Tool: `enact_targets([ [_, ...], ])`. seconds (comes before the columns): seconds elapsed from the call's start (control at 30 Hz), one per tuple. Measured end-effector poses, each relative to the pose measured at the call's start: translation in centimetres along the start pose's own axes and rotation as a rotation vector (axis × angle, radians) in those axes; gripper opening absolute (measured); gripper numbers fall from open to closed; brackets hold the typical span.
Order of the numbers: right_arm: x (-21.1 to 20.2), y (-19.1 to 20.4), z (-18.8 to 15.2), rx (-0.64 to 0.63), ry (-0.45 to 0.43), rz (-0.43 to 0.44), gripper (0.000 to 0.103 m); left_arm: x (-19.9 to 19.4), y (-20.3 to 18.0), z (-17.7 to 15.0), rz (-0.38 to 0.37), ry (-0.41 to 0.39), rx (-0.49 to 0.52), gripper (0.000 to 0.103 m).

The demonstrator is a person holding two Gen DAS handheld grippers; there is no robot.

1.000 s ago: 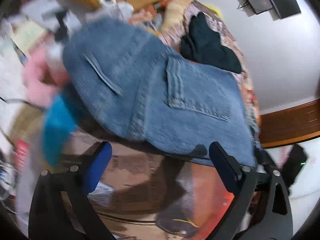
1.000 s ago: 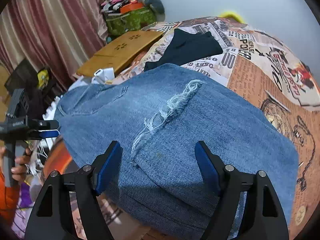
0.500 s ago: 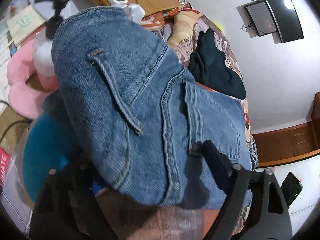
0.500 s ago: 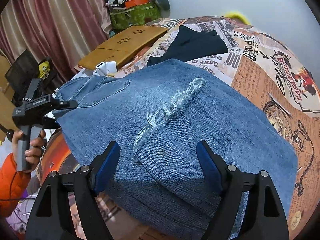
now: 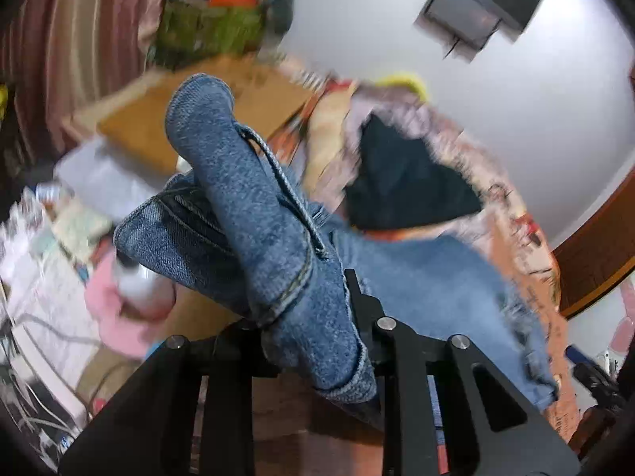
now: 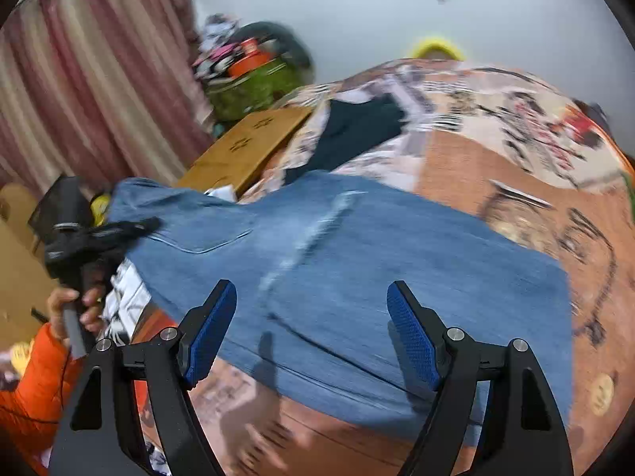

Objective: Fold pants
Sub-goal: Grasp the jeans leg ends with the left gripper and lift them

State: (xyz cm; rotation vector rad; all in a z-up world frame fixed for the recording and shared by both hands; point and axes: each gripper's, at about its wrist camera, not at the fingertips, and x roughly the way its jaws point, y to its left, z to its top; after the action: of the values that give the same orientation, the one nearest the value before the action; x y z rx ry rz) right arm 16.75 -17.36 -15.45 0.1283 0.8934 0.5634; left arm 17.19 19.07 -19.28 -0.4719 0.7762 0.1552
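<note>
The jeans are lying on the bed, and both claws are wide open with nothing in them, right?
Not quite. The jeans do lie on the bed, and the right claw is open and empty. But the left wrist view shows the left claw has just been closing and is shut on the jeans' waistband.

The left gripper [image 5: 309, 317] has just been closing and now pinches a bunched fold of the jeans [image 5: 254, 230] between its jaws, lifting that cloth up toward twelve o'clock in its own view. In the right wrist view it sits at nine o'clock, its grip wrapped by a hand [image 6: 73, 311] in an orange sleeve [image 6: 31, 380]. The right gripper [image 6: 311, 329] hangs tilted downward, jaws standing wide apart and clear of the denim.
</note>
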Motion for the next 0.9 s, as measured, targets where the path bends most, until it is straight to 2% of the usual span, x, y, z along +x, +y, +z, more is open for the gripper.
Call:
enact_targets([
  [0.1, -1.4, -3.4, -0.6, 0.065, -0.007, -0.087, 0.075, -2.6, -4.2, 2.1, -0.020, -0.109, 0.080, 0.023],
  [0.23, -3.1, -7.4, -2.0, 0.128, -0.031, -0.197, 0.076, -5.5, -9.9, 3.6, -0.066, -0.216, 0.168, 0.023],
  [0.3, -3.5, -8.9, -2.7, 0.153, -0.023, -0.217, 0.076, -6.5, -12.8, 4.1, -0.112, -0.253, 0.192, 0.022],
  [0.4, -2.6, -10.7, -3.9, 0.180, 0.033, -0.206, 0.076, -7.1, -17.3, 4.6, -0.185, -0.278, 0.234, 0.022],
  [0.47, -1.5, -11.5, -4.9, 0.199, 0.074, -0.166, 0.076, -6.6, -20.0, 4.5, -0.223, -0.266, 0.260, 0.022],
  [0.53, -1.4, -11.6, -5.6, 0.193, 0.051, -0.150, 0.077, -5.7, -23.1, 4.2, -0.266, -0.231, 0.289, 0.021],
  [0.73, -1.7, -11.6, -5.8, 0.180, 0.050, -0.095, 0.078, -2.3, -30.3, 3.3, -0.328, -0.138, 0.353, 0.021],
  [0.9, -1.8, -11.9, -6.2, 0.188, 0.041, -0.068, 0.078, 0.0, -34.8, 0.6, -0.378, -0.056, 0.423, 0.021],
])
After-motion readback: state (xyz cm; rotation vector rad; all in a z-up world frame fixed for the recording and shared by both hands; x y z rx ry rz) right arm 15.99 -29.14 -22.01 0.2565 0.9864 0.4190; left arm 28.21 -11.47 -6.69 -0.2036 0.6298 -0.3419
